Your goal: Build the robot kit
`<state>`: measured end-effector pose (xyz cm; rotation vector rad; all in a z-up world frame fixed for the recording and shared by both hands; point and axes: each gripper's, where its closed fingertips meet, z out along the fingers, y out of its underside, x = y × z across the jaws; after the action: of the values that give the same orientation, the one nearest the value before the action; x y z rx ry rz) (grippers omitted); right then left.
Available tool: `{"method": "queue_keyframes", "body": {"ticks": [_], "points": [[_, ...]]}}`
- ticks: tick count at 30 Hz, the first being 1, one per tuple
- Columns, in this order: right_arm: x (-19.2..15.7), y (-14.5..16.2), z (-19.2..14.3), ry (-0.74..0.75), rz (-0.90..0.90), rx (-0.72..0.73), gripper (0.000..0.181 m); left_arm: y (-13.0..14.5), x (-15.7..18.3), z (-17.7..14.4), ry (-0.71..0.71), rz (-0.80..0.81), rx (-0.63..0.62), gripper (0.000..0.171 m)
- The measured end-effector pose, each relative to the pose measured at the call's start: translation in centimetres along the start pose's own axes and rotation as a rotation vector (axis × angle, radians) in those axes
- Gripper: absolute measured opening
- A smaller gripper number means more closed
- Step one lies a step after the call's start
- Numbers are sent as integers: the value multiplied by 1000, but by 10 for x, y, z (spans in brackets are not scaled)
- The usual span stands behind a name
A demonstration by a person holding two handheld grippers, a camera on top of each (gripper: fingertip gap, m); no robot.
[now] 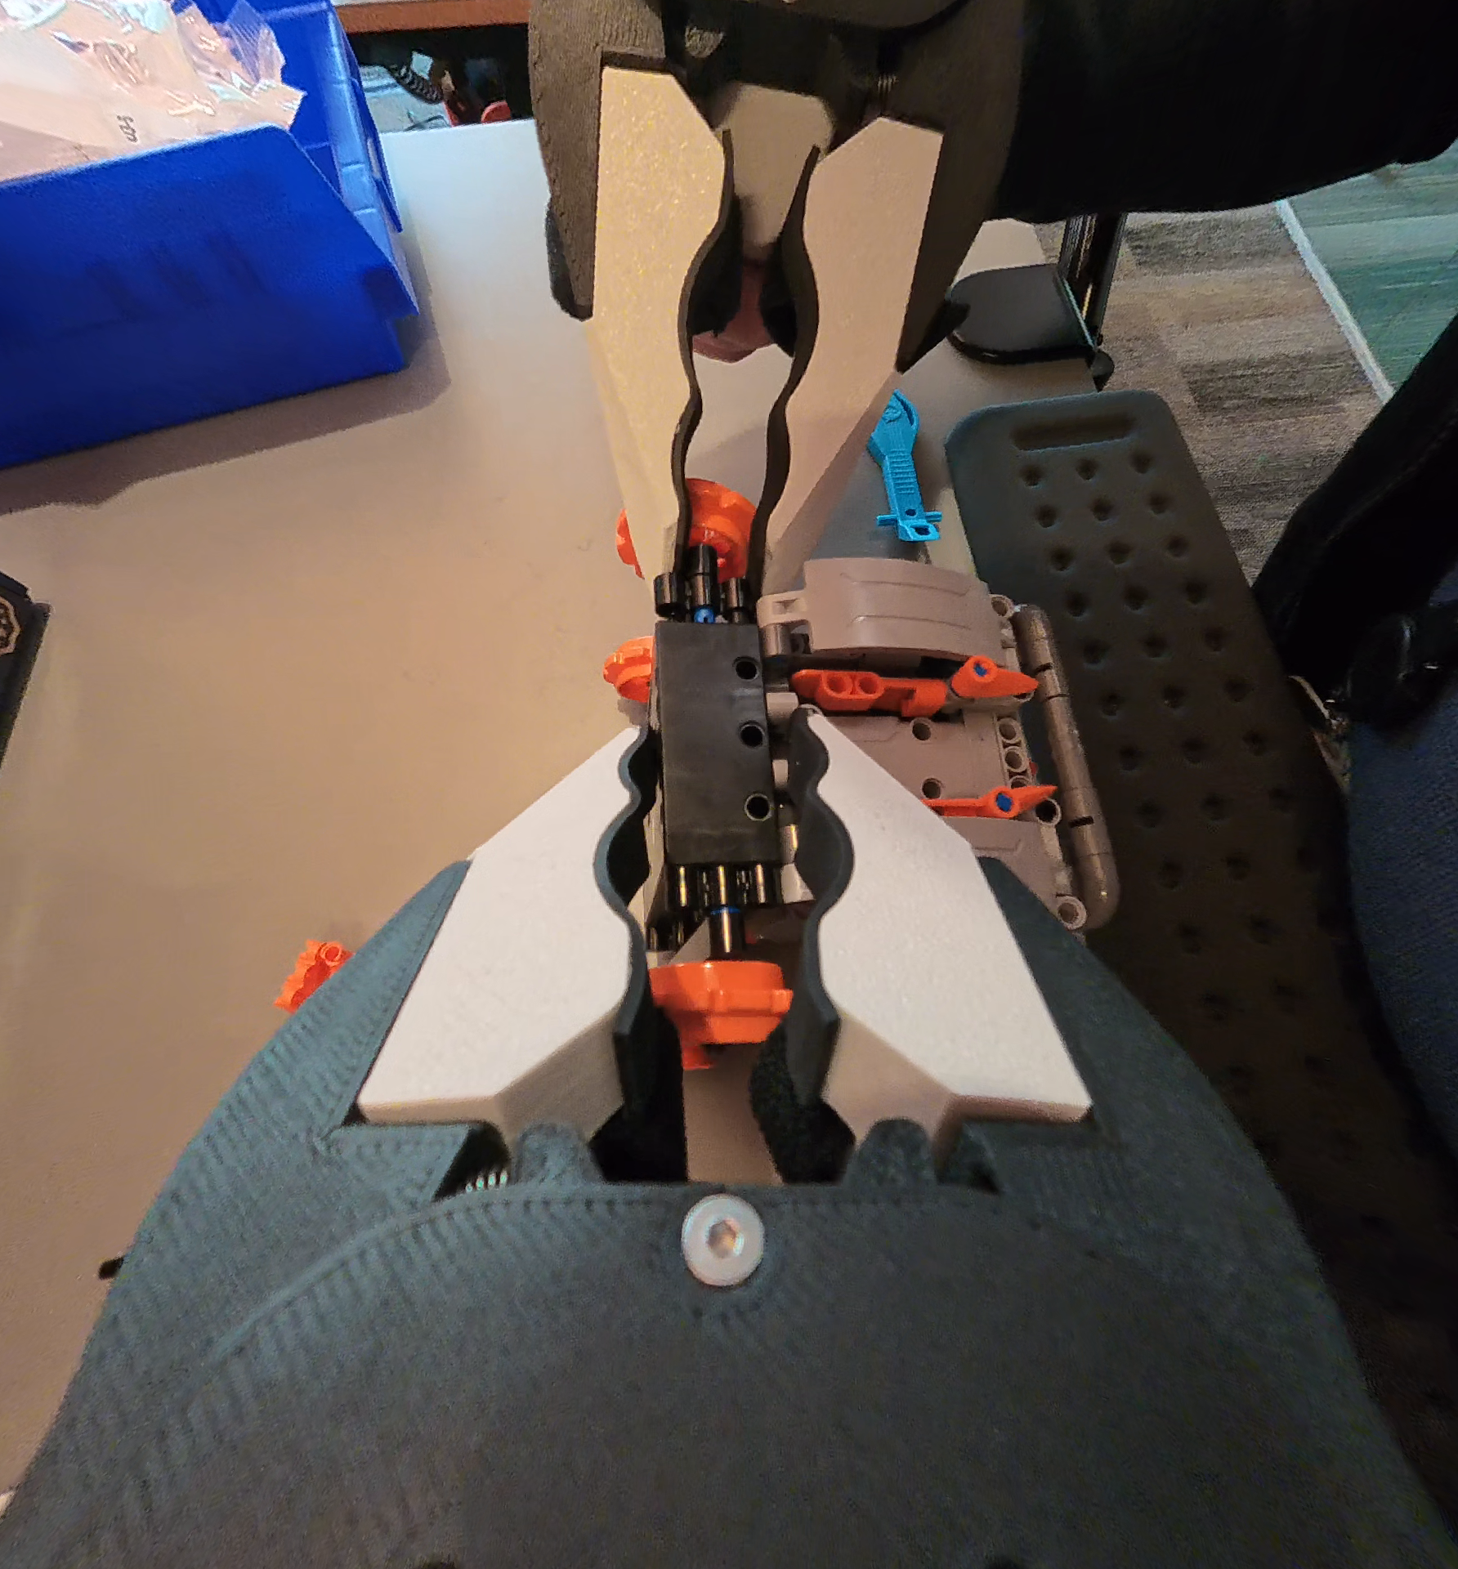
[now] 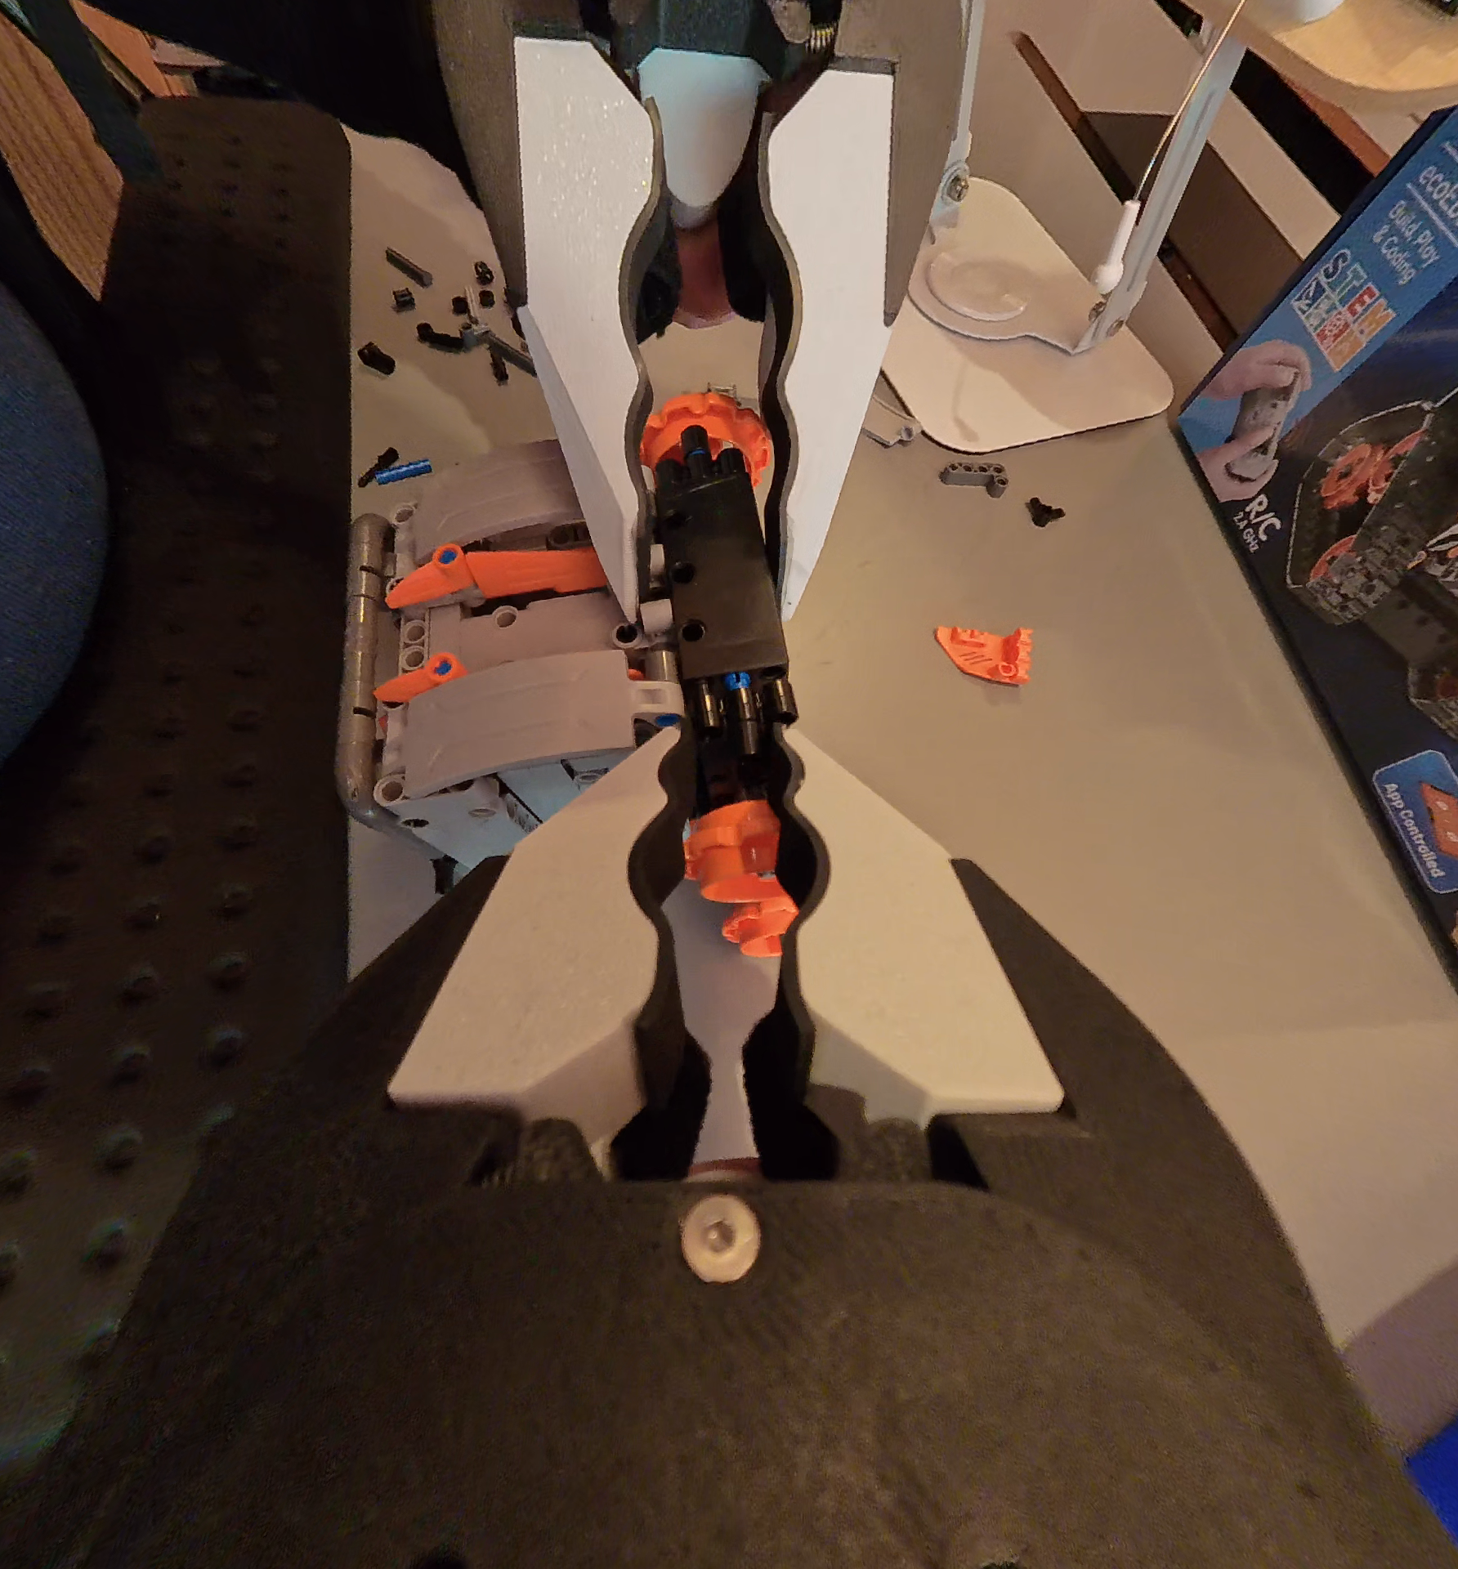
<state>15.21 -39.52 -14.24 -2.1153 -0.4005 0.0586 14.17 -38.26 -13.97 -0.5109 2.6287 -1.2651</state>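
On the pale table (image 2: 1048, 849) a grey brick model (image 1: 904, 679) carries a black block (image 1: 709, 739). The left gripper (image 1: 721, 730) clasps this block's near end. The right gripper (image 2: 730, 764) seems closed on the far end's black pins, beside an orange wheel (image 2: 730, 853).

We look down along each gripper's fingers from close above the table (image 1: 199, 679); the two views face one another; both share the black motor block (image 1: 709, 730) and the grey-and-orange model (image 2: 496, 679) beside it.
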Motion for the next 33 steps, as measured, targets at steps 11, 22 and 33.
{"method": "queue_keyframes", "body": {"ticks": [11,22,33], "points": [[0,-1,3,-18,-7,-35,10,0,0,0,-3,13,2,26],[2,-1,6,-43,-8,-41,13,2,-1,-3,-15,31,-17,27],[5,-14,-21,15,-32,-18,0,1,0,-2,-31,13,-14,29]]}}
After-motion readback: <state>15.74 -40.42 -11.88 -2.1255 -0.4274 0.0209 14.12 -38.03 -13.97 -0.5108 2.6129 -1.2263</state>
